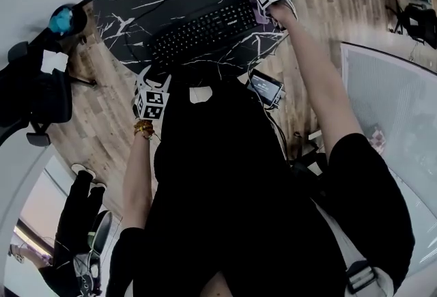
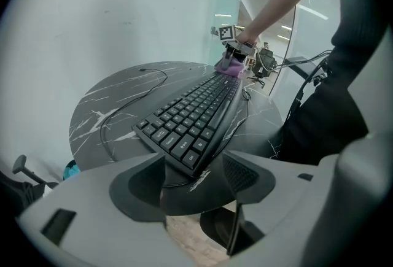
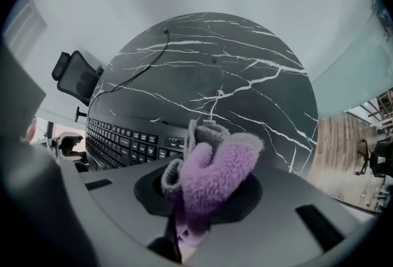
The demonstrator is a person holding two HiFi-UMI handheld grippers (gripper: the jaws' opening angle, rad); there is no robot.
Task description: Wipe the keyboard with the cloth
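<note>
Cloth, soft purple fleece, bunches mid-frame, clenched in the right gripper at the keyboard's end; likely light, floppy, best pinched by a fold. Left gripper gapes around the keyboard's corner.

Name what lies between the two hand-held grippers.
The keyboard runs from the left hand-held gripper to the right hand-held gripper; the left gripper view shows it.

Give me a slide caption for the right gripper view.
Right claw gripping a bunched purple cloth near the black keyboard on a round dark marbled table.
</note>
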